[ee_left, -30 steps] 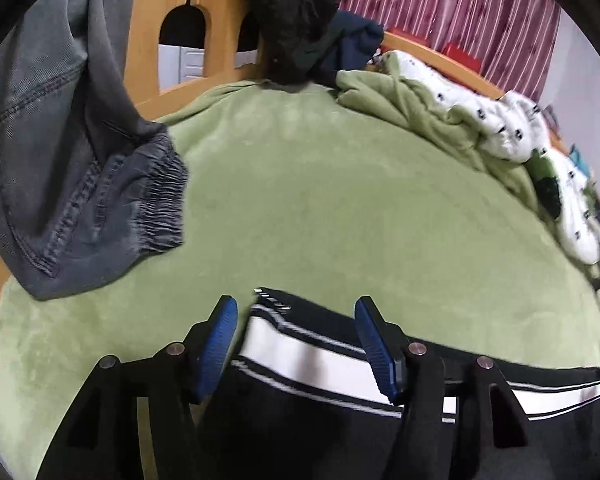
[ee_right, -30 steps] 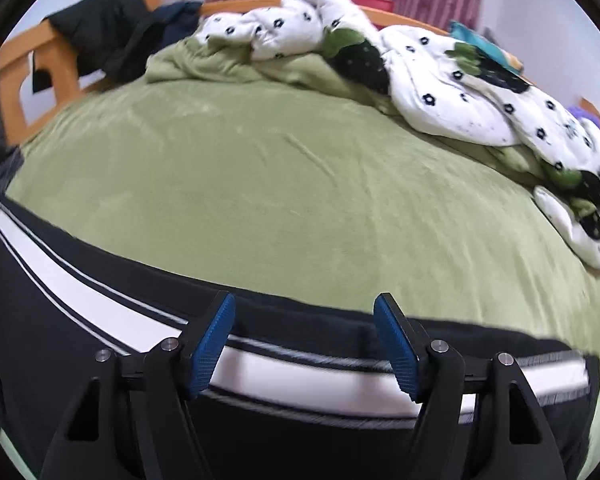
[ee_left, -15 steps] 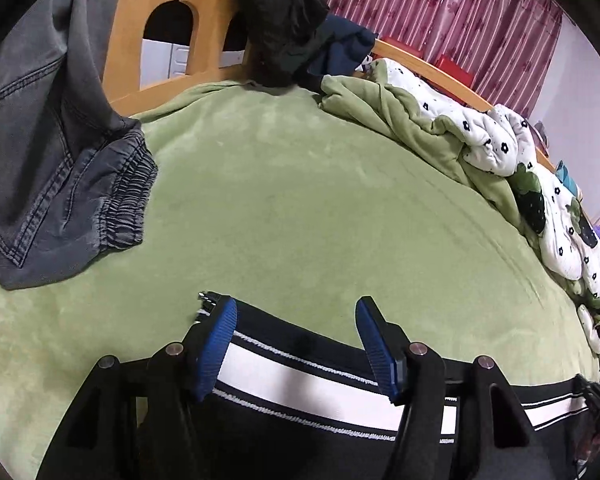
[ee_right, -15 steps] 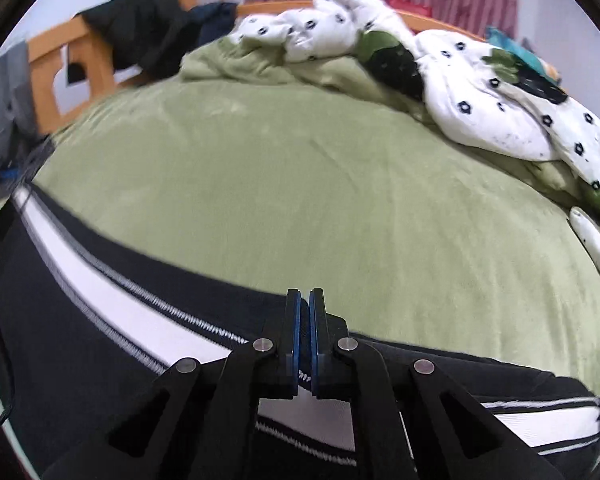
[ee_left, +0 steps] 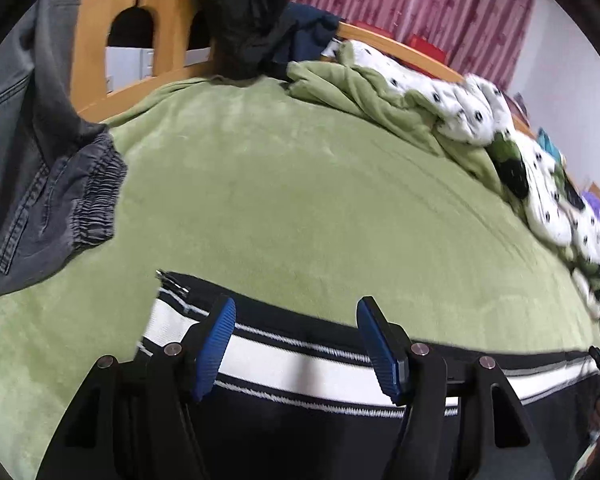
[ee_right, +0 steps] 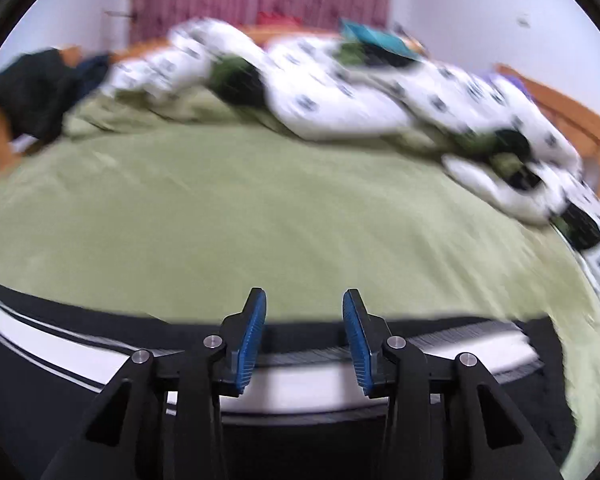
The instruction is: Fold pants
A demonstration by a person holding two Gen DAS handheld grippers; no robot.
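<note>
Black pants (ee_left: 300,416) with a white side stripe lie flat on the green bedspread (ee_left: 300,200), along the near edge of both views. In the left wrist view my left gripper (ee_left: 294,344) is open above the striped edge near the pants' end, holding nothing. In the right wrist view, which is blurred by motion, the same pants (ee_right: 40,380) run across the bottom. My right gripper (ee_right: 304,336) is open over the stripe with nothing between its blue pads.
Grey jeans (ee_left: 40,184) hang over the wooden bed frame (ee_left: 100,40) at the left. A dark jacket (ee_left: 244,12) drapes over the headboard. A white spotted duvet (ee_right: 340,92) and a bunched green blanket (ee_left: 364,92) lie along the far side.
My right gripper, shut on the pants' striped edge half a second ago, has opened and let go. My left gripper stays open and has shifted slightly along the stripe.
</note>
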